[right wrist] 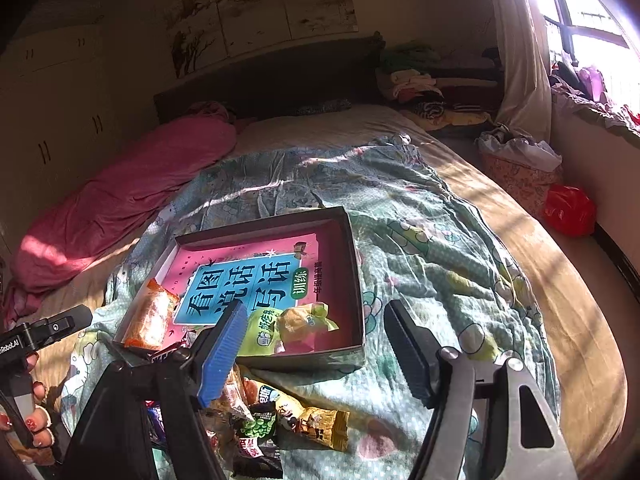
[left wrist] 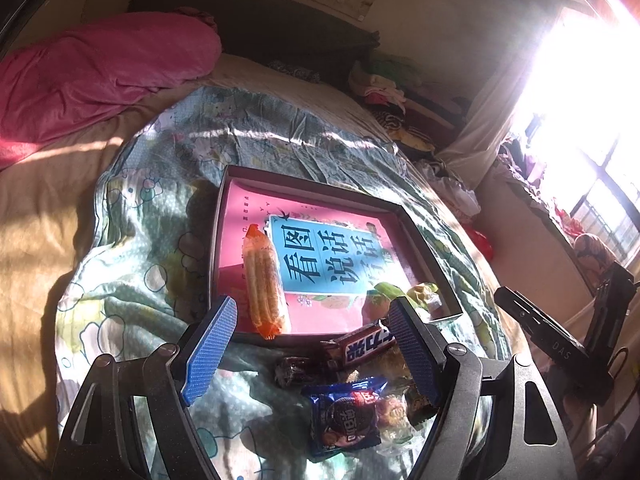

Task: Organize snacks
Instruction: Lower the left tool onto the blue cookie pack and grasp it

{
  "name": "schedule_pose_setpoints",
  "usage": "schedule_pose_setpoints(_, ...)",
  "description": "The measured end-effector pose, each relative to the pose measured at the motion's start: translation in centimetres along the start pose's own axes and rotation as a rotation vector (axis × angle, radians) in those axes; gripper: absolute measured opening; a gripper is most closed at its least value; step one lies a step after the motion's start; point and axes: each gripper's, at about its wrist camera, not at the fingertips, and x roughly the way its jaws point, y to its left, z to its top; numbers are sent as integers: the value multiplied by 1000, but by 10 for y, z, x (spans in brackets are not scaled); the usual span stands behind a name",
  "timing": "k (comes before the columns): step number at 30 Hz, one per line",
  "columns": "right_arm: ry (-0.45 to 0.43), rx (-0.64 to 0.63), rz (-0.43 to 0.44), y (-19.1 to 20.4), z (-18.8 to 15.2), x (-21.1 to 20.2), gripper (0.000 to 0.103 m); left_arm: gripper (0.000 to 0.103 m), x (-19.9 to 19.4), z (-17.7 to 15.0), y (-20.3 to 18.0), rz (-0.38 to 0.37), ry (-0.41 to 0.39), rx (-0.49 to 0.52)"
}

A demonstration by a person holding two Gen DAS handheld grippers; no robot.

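snack pile (right wrist: 256, 420) partly behind claw (right wrist: 316, 356)

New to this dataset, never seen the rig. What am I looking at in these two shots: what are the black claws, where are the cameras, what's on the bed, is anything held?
No robot here: a person carries a two-finger gripper in each hand, with a fisheye camera on each looking along the fingers. One picture is from the left gripper, the other from the right gripper. The blue strips are finger pads.

Both look down at a bed with a patterned quilt. On it sits a shallow box lined with a pink book; inside lie an orange wafer pack and green-wrapped snacks. Loose snacks are piled in front, including a Snickers bar and an Oreo pack.

Both grippers are open; neither holds anything.
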Motion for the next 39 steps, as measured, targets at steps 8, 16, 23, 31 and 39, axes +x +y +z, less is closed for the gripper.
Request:
schedule_pose_setpoints(8, 26, -55, 41, 14, -15, -3, 71, 80, 4, -23, -7, 26, 77, 24)
schedule_pose_setpoints(16, 48, -83, 73, 25, -25, -2, 71, 80, 7, -38, -17, 31, 128, 51)
schedule_pose_setpoints(23, 63, -100, 97, 31, -31, -2, 73, 80, 13, -51, -24, 44, 177, 69)
schedule_pose_setpoints(31, 98, -133, 129, 41, -41, 1, 74, 80, 25, -65, -26, 67, 226, 76)
schedule_pose_setpoints(39, 133, -162, 138, 49, -49, 9, 75, 80, 40, -72, -24, 79, 253, 82)
